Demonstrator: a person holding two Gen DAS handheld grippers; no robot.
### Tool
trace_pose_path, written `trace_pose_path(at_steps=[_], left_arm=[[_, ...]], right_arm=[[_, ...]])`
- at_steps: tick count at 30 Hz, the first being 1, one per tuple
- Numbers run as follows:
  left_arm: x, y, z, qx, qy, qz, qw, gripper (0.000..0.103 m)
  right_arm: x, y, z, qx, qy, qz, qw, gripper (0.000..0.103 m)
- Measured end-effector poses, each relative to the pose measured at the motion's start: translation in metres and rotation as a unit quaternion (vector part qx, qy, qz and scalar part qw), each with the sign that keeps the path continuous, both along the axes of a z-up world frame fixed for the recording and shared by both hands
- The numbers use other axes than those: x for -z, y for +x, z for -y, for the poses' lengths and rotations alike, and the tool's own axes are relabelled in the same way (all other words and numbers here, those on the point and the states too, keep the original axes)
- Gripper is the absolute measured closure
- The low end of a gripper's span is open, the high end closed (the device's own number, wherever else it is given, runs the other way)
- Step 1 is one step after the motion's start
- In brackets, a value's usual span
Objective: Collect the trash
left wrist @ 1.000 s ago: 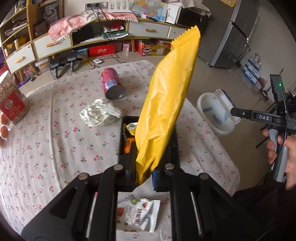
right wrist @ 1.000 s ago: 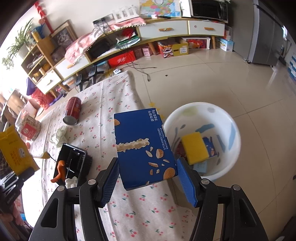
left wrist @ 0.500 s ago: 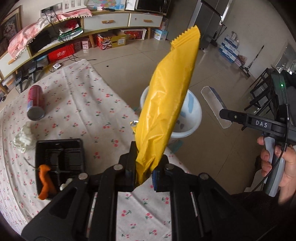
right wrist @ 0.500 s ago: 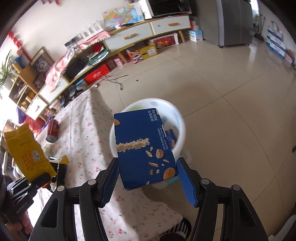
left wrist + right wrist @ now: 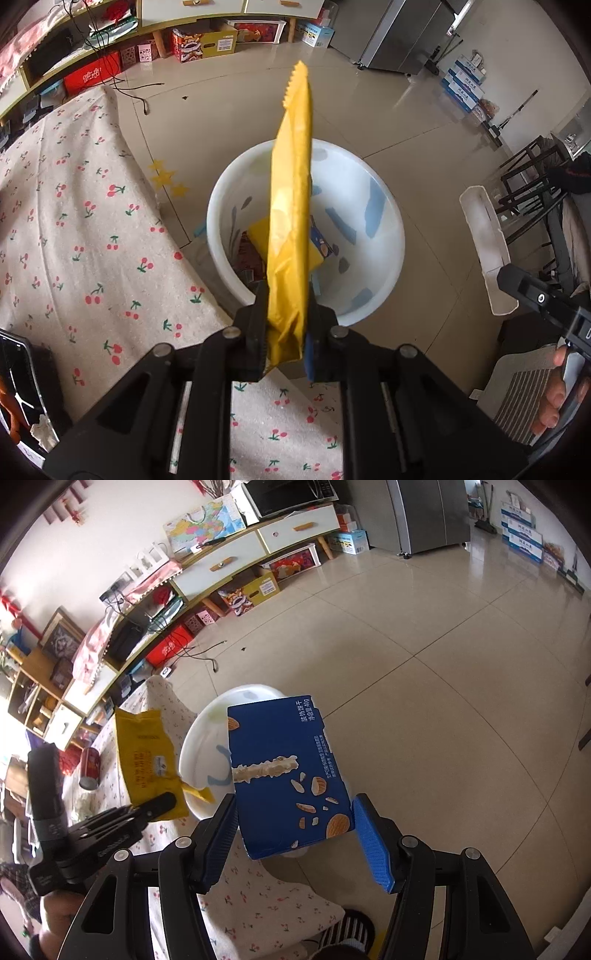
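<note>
Left fingers [image 5: 255,325] are easing open around the yellow wrapper [image 5: 290,236] above the bin [image 5: 384,229] mid-frame; right gripper [image 5: 295,834] clamps the blue box [image 5: 286,771], probably over the bin too.

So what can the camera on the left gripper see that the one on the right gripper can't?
Only the left wrist view looks down into the white bin, showing trash already inside it: a yellow packet and a blue one.

Only the right wrist view shows the blue snack box between the right gripper's fingers, and a red can lying on the table.

Both show the yellow wrapper in the left gripper, whose jaws are opening, the bin, and the cherry-print tablecloth.
</note>
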State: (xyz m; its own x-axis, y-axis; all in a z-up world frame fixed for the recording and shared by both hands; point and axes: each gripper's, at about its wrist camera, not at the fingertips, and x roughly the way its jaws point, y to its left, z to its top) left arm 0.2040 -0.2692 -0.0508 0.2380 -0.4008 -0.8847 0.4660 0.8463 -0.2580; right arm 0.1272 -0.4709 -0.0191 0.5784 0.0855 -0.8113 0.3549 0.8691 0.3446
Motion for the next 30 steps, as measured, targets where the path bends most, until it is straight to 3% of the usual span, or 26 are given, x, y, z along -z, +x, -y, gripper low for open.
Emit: trace_pose_path(at_steps=[5,10,14,30], left_arm=[[-0.006,-0.008,-0.005,-0.015,-0.008,0.015,0.9998,0.04],[-0.018,-0.011,-0.023,-0.014,0.008,0.034,0.9993,0.037],[-0.031,-0.013,-0.051,-0.024,0.009,0.051,0.9984,0.025],[-0.057,-0.031,-0.195,-0.096,0.03,0.074,0.9922,0.018]], right_arm=[[0.0,0.008,-0.001,0.0,0.006,0.001,1.0,0.039],[0.0,0.016,-0.008,-0.005,0.0,-0.004,1.0,0.039],[0.004,0.026,-0.015,-0.013,-0.005,-0.014,1.0,0.039],[0.019,0.062,-0.042,-0.013,-0.03,-0.042,0.999,0.039]])
